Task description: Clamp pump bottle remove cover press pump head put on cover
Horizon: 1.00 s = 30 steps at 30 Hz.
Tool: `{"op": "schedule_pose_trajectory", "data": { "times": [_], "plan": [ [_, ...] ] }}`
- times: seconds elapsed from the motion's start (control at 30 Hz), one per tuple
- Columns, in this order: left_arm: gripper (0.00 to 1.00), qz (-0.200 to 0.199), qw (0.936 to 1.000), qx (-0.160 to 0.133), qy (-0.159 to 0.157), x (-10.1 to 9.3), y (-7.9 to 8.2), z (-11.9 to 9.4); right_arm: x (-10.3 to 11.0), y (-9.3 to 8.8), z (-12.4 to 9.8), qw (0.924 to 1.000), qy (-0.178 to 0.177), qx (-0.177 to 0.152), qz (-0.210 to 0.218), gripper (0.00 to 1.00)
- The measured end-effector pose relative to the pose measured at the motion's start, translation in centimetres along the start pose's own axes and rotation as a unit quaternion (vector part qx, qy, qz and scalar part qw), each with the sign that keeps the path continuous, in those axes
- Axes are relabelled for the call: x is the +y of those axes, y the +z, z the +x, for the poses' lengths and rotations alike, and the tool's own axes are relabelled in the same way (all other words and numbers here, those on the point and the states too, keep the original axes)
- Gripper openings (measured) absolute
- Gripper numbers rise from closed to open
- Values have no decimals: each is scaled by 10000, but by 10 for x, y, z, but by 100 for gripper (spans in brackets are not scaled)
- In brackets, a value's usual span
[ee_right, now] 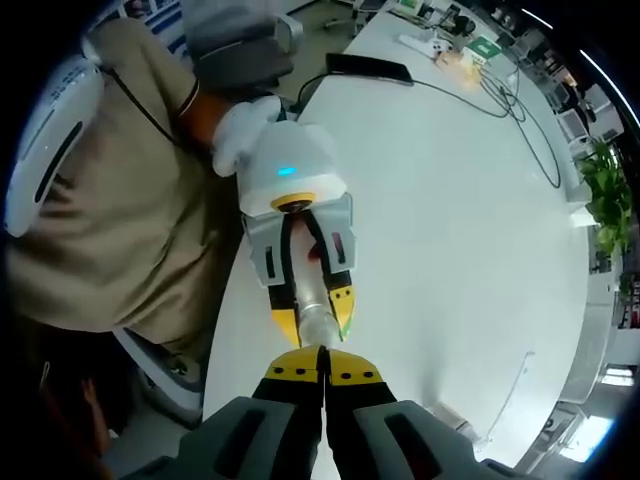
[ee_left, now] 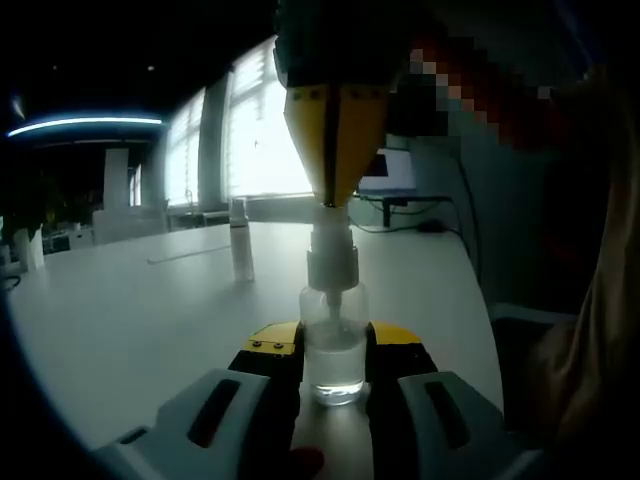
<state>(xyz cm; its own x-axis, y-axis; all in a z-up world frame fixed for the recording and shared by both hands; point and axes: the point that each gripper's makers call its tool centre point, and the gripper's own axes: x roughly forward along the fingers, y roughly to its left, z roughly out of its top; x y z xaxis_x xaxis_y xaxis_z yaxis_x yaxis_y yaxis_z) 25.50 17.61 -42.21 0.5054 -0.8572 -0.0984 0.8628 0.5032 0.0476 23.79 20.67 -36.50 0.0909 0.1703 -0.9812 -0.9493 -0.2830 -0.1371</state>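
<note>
A small clear pump bottle (ee_left: 334, 362) with a little liquid stands upright on the white table (ee_left: 130, 320), and my left gripper (ee_left: 335, 338) is shut on its body. My right gripper (ee_left: 334, 196) comes down from above with its yellow jaws together, tips touching the top of the white pump head (ee_left: 330, 248). The clear cover (ee_left: 240, 240) stands apart on the table, behind and to the left. In the right gripper view, my right gripper (ee_right: 322, 352) is shut directly over the bottle (ee_right: 314, 312), which the left gripper (ee_right: 312, 322) clamps from the far side.
A person in a beige shirt (ee_right: 110, 210) stands at the table's edge holding the left gripper. A black cable (ee_right: 470, 95) and a dark flat object (ee_right: 368, 68) lie at the far end. A monitor (ee_left: 388, 172) sits by the windows. Plants (ee_right: 605, 190) stand beyond the table.
</note>
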Motion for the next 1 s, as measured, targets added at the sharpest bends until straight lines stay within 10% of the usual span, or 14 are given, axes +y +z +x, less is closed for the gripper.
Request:
{"op": "schedule_pose_trajectory", "data": {
  "times": [1.0],
  "plan": [
    [15, 24, 10000, 9, 8, 1, -1, 0, 1, 0, 3, 9997, 15, 204, -106, 0]
  ]
}}
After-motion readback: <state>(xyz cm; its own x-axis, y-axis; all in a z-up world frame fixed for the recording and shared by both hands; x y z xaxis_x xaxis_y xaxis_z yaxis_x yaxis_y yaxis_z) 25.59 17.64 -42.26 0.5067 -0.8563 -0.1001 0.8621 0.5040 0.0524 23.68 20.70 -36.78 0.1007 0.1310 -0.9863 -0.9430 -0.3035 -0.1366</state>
